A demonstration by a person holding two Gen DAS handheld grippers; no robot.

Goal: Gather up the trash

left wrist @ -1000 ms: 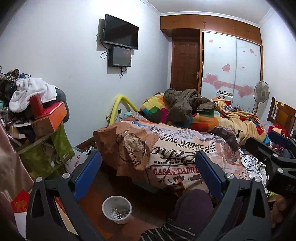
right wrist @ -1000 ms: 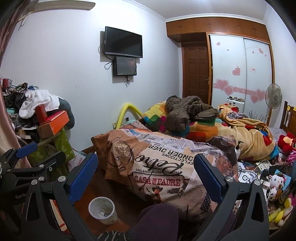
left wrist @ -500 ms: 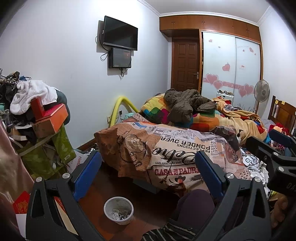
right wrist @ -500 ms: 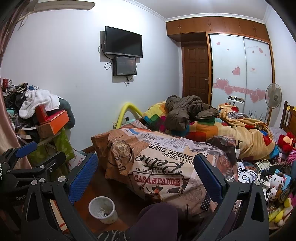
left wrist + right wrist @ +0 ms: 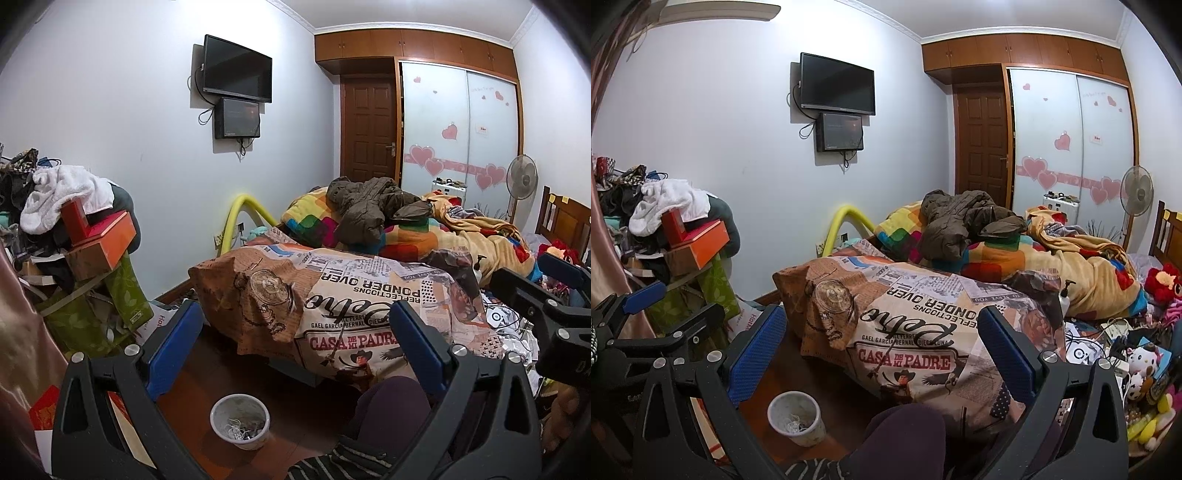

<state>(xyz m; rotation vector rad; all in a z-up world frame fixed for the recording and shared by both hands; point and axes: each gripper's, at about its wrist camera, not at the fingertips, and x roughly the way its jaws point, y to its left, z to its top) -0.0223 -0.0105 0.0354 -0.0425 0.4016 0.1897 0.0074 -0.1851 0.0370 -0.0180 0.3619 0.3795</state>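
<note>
Both-handed, the left gripper (image 5: 295,354) and right gripper (image 5: 882,354) are hovering with ribbed blue pads spread wide, gripping nothing. Below and between each pair of jaws, a round white wastebasket (image 5: 240,421) (image 5: 796,419) holding tangled scraps is sitting on the wooden floor (image 5: 295,402), beside the newsprint-patterned quilt (image 5: 905,332).

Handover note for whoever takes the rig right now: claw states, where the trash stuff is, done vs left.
Left claw: open, nothing between the fingers, held up above the floor.
Right claw: open, also carrying nothing.
Waste bin: upright on the wood floor beside the bed, low between the left claw's fingers in its view; some scraps already inside.
Done: nothing in hand, no pickup under way.
Left: find the trash. The likeliest spot is the clutter on the bed's right side, though what counts as trash there is hard to tell.
</note>
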